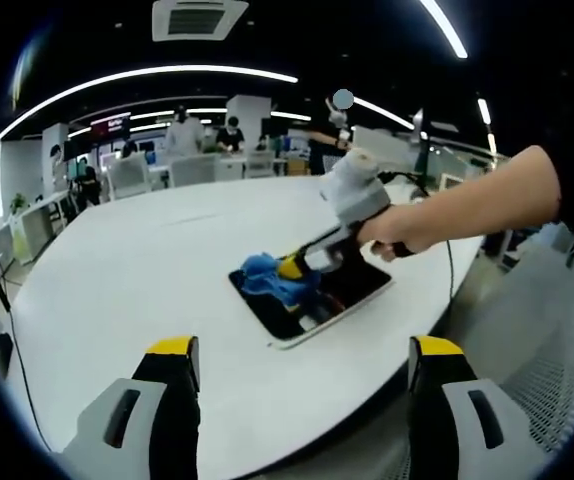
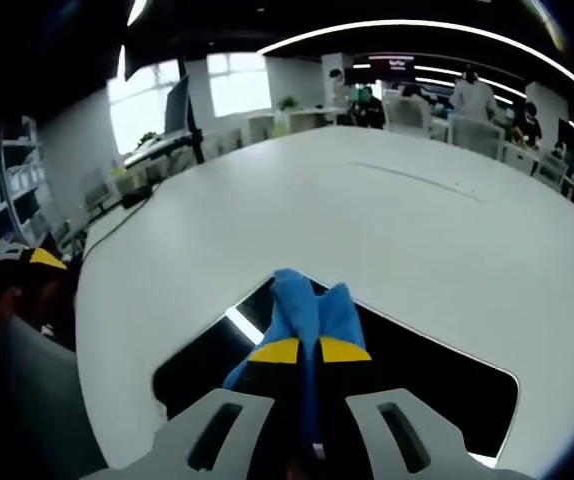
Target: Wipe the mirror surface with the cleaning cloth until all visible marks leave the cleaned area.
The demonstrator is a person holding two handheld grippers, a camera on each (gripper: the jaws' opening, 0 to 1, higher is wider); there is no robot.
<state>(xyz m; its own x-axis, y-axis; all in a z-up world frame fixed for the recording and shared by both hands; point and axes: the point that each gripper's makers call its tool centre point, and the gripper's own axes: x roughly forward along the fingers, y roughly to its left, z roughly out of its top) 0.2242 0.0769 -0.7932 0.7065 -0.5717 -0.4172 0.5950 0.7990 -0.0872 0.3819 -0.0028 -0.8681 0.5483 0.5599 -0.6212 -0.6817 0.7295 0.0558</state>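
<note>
A rectangular mirror (image 1: 345, 297) with a pale frame lies flat on the white table (image 1: 157, 270). A blue cleaning cloth (image 1: 267, 279) rests on its left part. My right gripper (image 1: 294, 268), held by a person's hand (image 1: 407, 232), is shut on the cloth and presses it to the glass. In the right gripper view the cloth (image 2: 312, 311) sticks out past the yellow-tipped fingers (image 2: 275, 351) of the gripper (image 2: 309, 351), over the dark mirror (image 2: 437, 380). My left gripper (image 1: 302, 352) hangs open above the table's near edge, short of the mirror, holding nothing.
The white table (image 2: 367, 220) stretches far beyond the mirror. Office desks, chairs (image 1: 127, 172) and several people stand at the back. A cable (image 1: 12, 345) hangs off the table's left edge. A mesh chair (image 1: 557, 360) sits to the right.
</note>
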